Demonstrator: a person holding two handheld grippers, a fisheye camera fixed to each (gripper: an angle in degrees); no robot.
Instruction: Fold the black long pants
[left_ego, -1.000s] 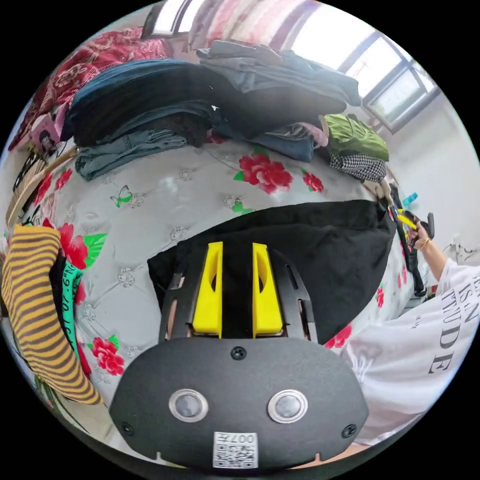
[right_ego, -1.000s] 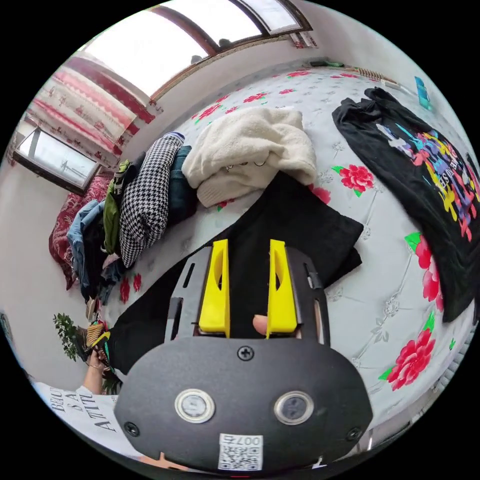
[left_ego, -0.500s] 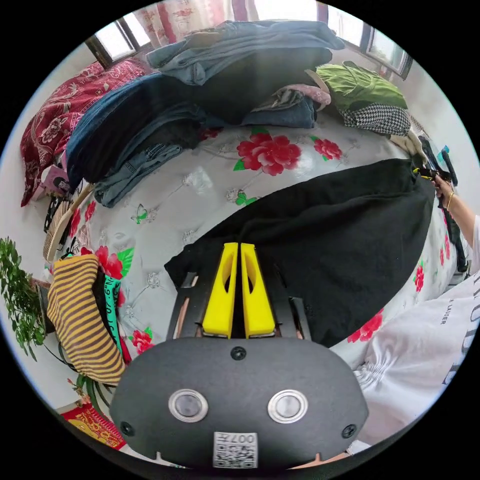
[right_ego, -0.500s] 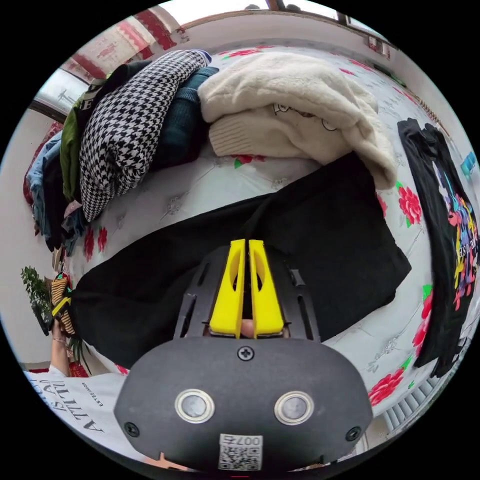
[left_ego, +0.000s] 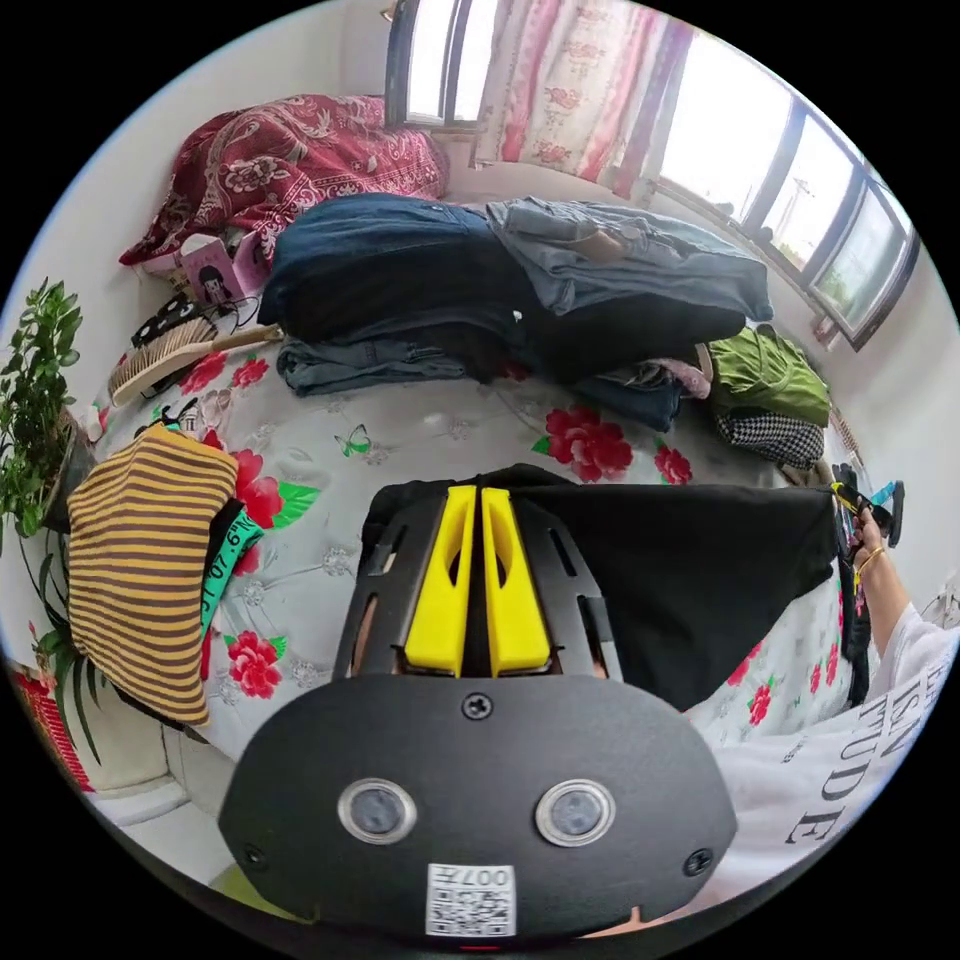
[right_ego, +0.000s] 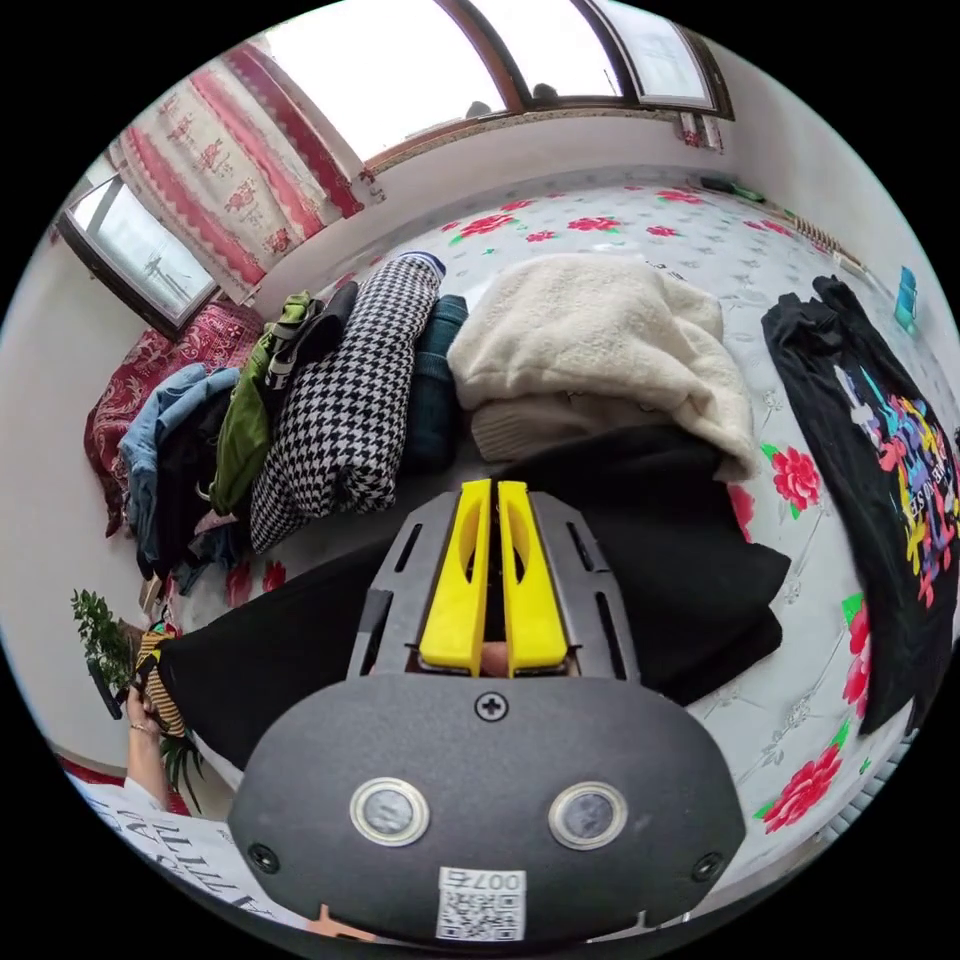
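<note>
With both my left gripper (left_ego: 476, 490) and right gripper (right_ego: 492, 484) pinched tight on the black long pants (left_ego: 690, 570), stretched between them over the floral bed (left_ego: 420, 440), I judge a fold under way, needing both ends carried across together.

Both tongs, left (left_ego: 478, 492) and right (right_ego: 492, 486), open a second ago, now pinch the pants (left_ego: 690, 570), lifting their near edge.
</note>
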